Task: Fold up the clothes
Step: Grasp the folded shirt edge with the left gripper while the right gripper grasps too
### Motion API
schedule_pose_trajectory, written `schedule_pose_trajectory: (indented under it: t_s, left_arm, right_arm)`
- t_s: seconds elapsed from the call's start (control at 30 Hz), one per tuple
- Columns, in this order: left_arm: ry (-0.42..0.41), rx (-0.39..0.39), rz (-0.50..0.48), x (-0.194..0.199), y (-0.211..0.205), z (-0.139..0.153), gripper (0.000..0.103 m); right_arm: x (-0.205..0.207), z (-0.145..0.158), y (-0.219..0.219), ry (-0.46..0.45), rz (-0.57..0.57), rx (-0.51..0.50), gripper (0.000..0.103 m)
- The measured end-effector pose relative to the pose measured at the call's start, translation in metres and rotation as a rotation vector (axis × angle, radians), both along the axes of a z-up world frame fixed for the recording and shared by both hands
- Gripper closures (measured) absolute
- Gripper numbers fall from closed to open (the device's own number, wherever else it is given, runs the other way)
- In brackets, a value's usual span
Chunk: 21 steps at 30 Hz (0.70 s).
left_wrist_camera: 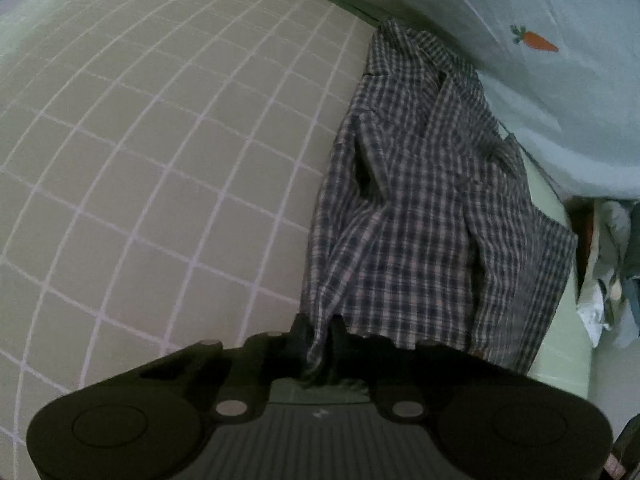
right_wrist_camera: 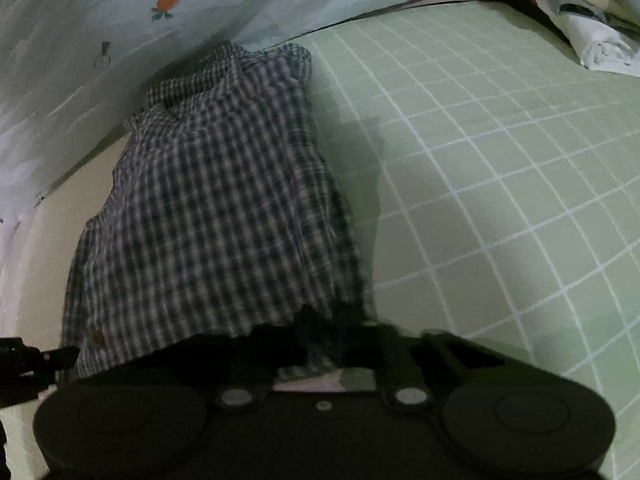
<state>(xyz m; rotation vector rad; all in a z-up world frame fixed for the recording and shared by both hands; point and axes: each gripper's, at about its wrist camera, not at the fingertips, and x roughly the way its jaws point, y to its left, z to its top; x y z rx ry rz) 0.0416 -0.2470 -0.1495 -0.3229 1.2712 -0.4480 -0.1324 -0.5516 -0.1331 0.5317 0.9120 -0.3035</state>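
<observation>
While the green gridded bedsheet (left_wrist_camera: 140,160) spreads wide on both sides, the checked shirt (left_wrist_camera: 420,208) lies on it in a long narrow strip, its far end close under a pale quilt (left_wrist_camera: 560,80) printed with a carrot (left_wrist_camera: 536,40). Judging by that shape, the sides are already folded in, and the step in hand looks like the lengthwise fold — near hem carried up toward the collar end.

Both claws are at that near hem. The left gripper (left_wrist_camera: 320,330) has its fingers brought together with a pinch of checked cloth between them at the hem's left corner; the right gripper (right_wrist_camera: 326,320) is likewise clamped on the shirt at its right corner, though blur and shadow hide the exact bite.

Next, I judge, the two hands need to lift together and travel level toward the quilt, keeping the hem taut between them so the fold lands square.

Room is generous sideways — bare sheet lies left of the strip in the left view and right of it in the right view. Ahead it is tighter: the quilt's edge sits just beyond the collar, and a heap of other laundry (right_wrist_camera: 592,20) lies off at the far right corner, well apart from the shirt.
</observation>
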Motion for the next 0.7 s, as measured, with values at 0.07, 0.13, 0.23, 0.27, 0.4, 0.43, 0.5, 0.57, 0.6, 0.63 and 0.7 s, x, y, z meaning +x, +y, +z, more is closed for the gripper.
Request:
schedule_pose_trajectory:
  t_s: [0.07,0.13,0.23,0.27,0.4,0.43,0.5,0.57,0.6,0.63,0.7]
  left_arm:
    - [-0.005,-0.005,0.000,-0.006,0.004,0.000,0.097]
    - [-0.014,0.009,-0.024,-0.019,0.009,0.005,0.098]
    - [-0.013,0.035,-0.049,-0.041,0.021,0.011,0.098]
    - [-0.003,0.041,-0.048,-0.050,0.026,0.012,0.098]
    - [0.041,0.048,-0.007,-0.070,0.042,0.007,0.087]
    - [0.035,0.056,0.008,-0.071,0.044,0.007,0.076]
    - [0.022,0.080,0.018,-0.071,0.044,0.009,0.064]
    - [0.015,0.086,0.023,-0.073,0.045,0.010,0.056]
    - [0.012,0.079,0.025,-0.075,0.045,0.010,0.051]
    - [0.008,0.072,0.030,-0.075,0.045,0.010,0.047]
    - [0.001,0.063,0.026,-0.078,0.041,0.009,0.045]
  right_arm:
    - [-0.008,-0.002,-0.007,-0.020,0.001,0.030,0.101]
    - [-0.021,-0.001,-0.003,-0.020,0.015,0.025,0.101]
    - [-0.042,0.004,0.008,-0.004,0.056,0.000,0.101]
    - [-0.052,0.006,0.013,0.001,0.070,-0.005,0.101]
    - [-0.084,0.005,0.016,0.015,0.051,0.071,0.100]
    - [-0.090,0.005,0.015,0.010,0.036,0.091,0.095]
    - [-0.095,0.004,0.008,-0.002,-0.005,0.123,0.082]
    - [-0.098,0.003,0.000,-0.018,-0.063,0.170,0.047]
    - [-0.099,0.002,-0.003,-0.021,-0.086,0.195,0.045]
    - [-0.101,0.000,-0.005,-0.022,-0.107,0.221,0.043]
    - [-0.099,-0.001,-0.005,-0.034,-0.110,0.233,0.038]
